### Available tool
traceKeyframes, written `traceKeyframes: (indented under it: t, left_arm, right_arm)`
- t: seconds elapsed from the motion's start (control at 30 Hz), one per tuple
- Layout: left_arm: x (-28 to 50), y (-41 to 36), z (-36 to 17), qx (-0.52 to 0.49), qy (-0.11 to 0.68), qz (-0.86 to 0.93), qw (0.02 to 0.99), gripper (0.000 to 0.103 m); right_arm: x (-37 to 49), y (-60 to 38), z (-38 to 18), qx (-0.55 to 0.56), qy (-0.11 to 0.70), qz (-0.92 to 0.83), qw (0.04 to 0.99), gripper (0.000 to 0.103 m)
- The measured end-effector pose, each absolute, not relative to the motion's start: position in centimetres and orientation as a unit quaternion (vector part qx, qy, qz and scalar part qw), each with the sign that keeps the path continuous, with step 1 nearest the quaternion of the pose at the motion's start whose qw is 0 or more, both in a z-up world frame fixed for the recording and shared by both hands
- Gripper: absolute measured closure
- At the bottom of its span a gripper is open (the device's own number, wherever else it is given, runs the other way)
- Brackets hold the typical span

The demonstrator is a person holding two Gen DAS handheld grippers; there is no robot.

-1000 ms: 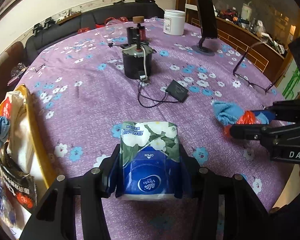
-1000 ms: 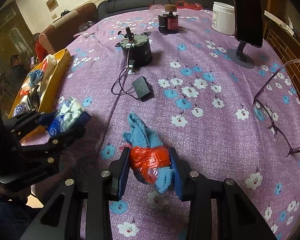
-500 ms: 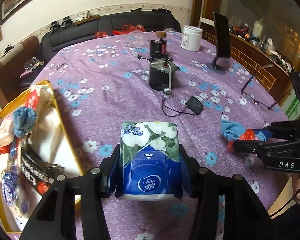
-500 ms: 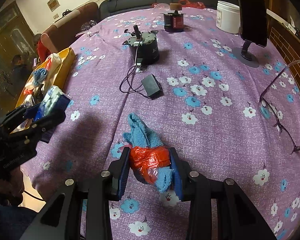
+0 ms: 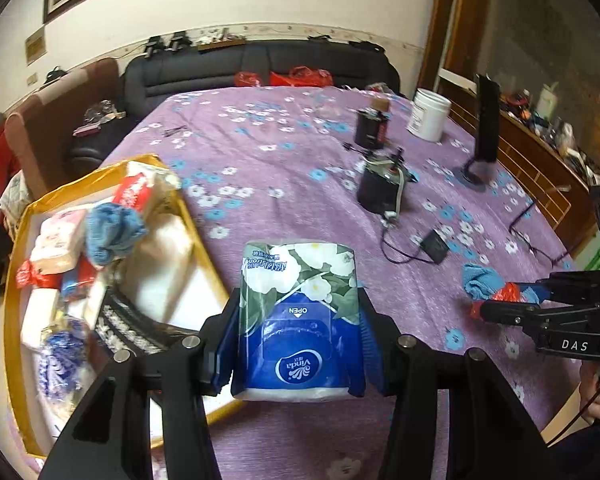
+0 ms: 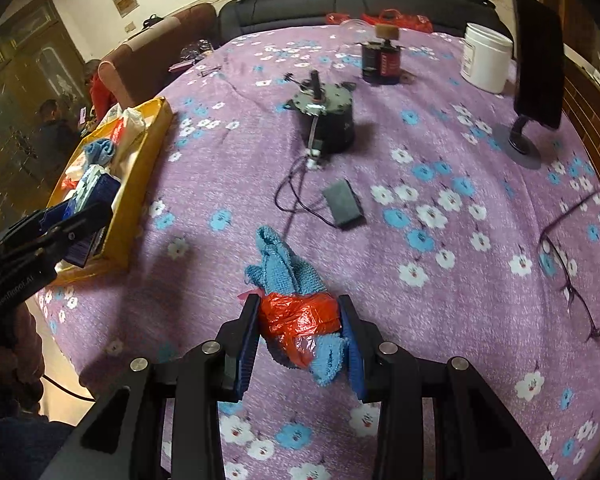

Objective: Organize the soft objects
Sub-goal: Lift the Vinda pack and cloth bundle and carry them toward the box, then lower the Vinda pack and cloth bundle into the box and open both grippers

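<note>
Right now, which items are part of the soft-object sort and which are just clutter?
Job:
- tissue pack in left gripper
- blue cloth bundle in right gripper
- yellow box

Clutter:
- glasses
- white jar
- black canister
- phone stand

Dim indoor light, fisheye warping, motion blur

Tissue pack [image 5: 296,312] — "Vinda", "OPEN"; right gripper [image 5: 500,300] — seemingly "DAS".

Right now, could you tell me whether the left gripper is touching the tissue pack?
Touching: the left wrist view shows the left gripper with both pads pressed against the tissue pack.
</note>
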State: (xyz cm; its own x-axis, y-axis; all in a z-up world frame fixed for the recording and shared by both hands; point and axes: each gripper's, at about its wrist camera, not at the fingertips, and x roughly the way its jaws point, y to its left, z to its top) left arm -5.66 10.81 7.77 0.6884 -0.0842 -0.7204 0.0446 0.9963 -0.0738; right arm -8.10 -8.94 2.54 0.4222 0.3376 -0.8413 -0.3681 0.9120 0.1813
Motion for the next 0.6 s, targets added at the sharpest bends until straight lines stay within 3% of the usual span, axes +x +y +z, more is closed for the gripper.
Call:
traceKeyframes:
  t: [0.6]
  left_arm:
    - [-6.9,19.3,8.6,-0.098,0.375,0.037,0.921,0.052]
  right_arm:
    - [-6.4,-2.1,5.8,-0.051,0.477,0.275,0.834,0.062]
